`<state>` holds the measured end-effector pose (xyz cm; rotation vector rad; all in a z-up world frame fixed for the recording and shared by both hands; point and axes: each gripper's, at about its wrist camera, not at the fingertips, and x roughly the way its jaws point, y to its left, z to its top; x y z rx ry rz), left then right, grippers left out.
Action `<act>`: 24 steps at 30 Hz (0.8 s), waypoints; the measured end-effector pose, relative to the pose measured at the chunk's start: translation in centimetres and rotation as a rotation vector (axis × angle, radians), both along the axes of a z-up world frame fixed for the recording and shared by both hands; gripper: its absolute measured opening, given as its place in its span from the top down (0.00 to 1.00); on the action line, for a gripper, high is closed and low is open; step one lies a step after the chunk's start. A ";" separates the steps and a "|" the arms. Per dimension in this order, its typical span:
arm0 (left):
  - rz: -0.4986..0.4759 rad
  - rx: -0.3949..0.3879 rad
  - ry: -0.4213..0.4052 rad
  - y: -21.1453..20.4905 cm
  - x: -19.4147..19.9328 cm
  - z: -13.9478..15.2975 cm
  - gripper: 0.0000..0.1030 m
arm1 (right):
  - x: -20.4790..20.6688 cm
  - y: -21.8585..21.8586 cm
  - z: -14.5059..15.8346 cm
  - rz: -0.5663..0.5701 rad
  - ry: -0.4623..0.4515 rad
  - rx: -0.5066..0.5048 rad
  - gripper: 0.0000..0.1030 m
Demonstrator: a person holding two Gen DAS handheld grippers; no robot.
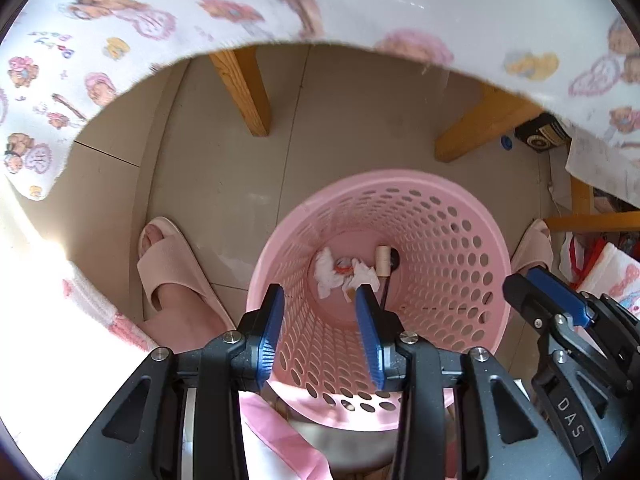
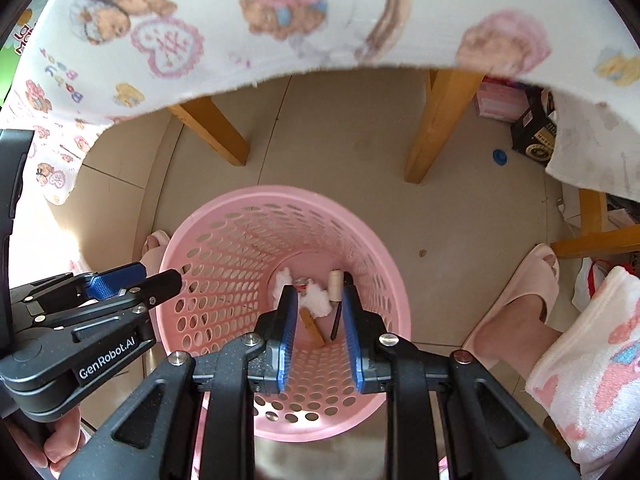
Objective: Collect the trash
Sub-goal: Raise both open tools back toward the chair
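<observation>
Floor (image 2: 352, 152): tile, table legs at 11 and 1 o'clock.
Basket (image 1: 472, 240): rim clear, trash (image 1: 344, 276) at bottom.
Left gripper (image 1: 320, 300): released, empty.
Right gripper (image 2: 320, 304): parted, empty.

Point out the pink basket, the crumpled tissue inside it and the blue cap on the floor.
pink basket (image 2: 224, 216), right wrist view: far rim.
crumpled tissue (image 1: 326, 274), left wrist view: middle of the wad.
blue cap (image 2: 499, 157), right wrist view: its centre.

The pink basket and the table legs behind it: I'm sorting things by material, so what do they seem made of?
The basket looks like moulded plastic, smooth and slightly glossy, with even rows of punched holes. The table legs look like wood, orange-brown, apparently varnished, square-cut.
</observation>
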<state>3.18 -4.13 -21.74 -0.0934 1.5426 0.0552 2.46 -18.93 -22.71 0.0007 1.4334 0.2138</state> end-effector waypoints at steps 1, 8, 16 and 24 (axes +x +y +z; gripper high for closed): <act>0.004 0.000 -0.015 0.1 0.1 0.4 0.65 | 0.0 0.1 0.4 0.006 -0.021 -0.014 0.76; 0.064 -0.007 -0.090 1.7 0.6 2.8 0.65 | -0.2 0.5 3.8 0.020 -0.139 -0.055 0.76; 0.096 0.029 -0.255 3.1 0.4 7.3 0.50 | -0.7 0.4 8.3 0.039 -0.284 -0.082 0.69; 0.006 0.141 -0.475 2.1 -0.5 12.0 0.32 | -0.8 -0.7 11.5 0.024 -0.403 -0.054 0.65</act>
